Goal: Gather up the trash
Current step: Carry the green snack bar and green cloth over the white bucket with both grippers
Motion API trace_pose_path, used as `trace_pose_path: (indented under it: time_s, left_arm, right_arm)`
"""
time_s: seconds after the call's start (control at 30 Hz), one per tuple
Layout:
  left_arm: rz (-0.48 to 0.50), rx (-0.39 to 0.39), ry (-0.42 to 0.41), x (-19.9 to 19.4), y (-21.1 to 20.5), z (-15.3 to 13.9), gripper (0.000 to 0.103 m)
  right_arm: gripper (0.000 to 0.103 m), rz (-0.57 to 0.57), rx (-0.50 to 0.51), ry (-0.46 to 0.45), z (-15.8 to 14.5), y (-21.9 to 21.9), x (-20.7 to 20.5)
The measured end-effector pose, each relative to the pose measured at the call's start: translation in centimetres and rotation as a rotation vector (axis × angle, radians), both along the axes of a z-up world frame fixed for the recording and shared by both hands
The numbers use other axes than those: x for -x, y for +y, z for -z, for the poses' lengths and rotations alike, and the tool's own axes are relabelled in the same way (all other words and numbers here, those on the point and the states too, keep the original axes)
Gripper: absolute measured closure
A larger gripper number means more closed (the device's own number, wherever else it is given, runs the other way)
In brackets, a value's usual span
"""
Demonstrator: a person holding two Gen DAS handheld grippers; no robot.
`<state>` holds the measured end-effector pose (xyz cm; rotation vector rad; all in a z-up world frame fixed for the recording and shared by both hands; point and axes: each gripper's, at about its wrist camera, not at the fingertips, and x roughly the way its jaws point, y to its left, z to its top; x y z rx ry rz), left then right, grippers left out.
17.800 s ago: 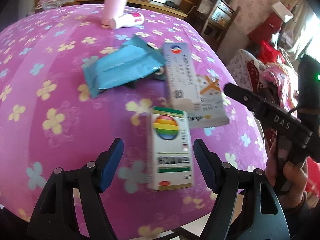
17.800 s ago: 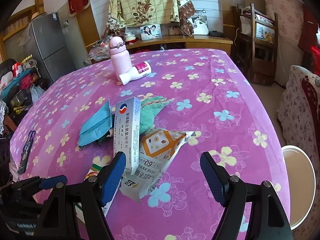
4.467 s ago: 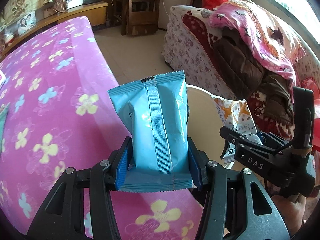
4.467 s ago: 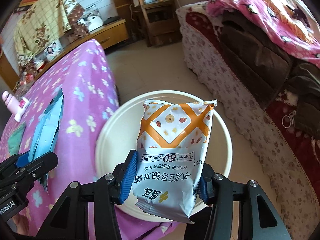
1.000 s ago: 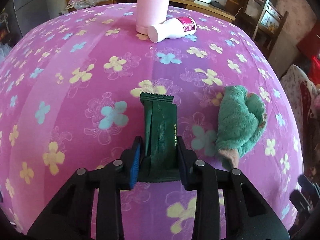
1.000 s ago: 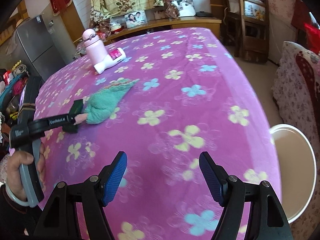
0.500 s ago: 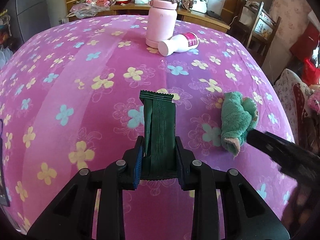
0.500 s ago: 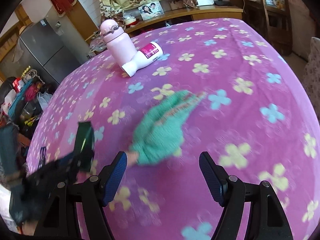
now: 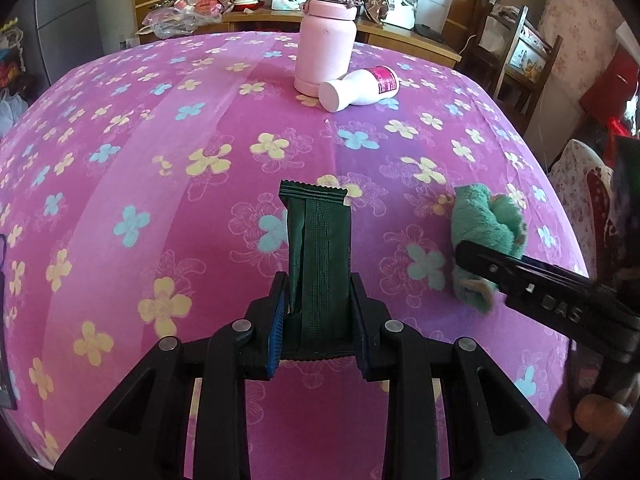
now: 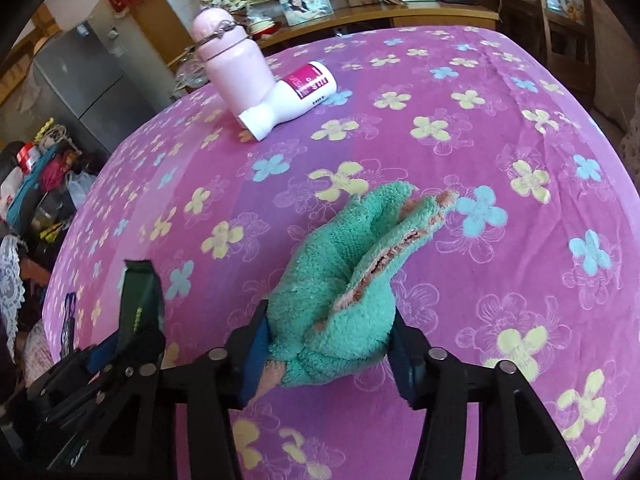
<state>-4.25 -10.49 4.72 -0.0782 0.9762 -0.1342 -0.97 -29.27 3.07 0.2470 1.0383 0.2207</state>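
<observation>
While the left gripper (image 9: 318, 316) clamps a dark green wrapper (image 9: 318, 252) above the tablecloth (image 9: 160, 160), the right gripper (image 10: 326, 344) pinches a green cloth (image 10: 344, 280); a closed pink bottle (image 9: 326, 46) stands behind.

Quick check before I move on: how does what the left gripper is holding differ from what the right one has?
The left gripper pinches a dark green wrapper, flat, crinkled, standing upright. The right gripper closes around a teal cloth, fluffy, bunched and folded, with a pink edge, lying on the tablecloth. The wrapper is narrower. Both are clamped near their ends.
</observation>
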Motion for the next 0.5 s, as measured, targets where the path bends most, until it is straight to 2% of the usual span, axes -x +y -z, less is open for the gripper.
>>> trace_pose_path:
  time_s: [0.3,0.5]
  left_arm:
    - [0.059,0.039,0.003,2.0,-1.9,-0.7,0.077]
    - [0.116,0.065,0.016,3.9,-4.3,-1.0,0.077]
  right_arm:
    - [0.054,-0.065,0.008,-0.075,-2.8,-2.2,5.2]
    - [0.054,-0.052,0.014,-0.084,-3.4,-4.7,8.8]
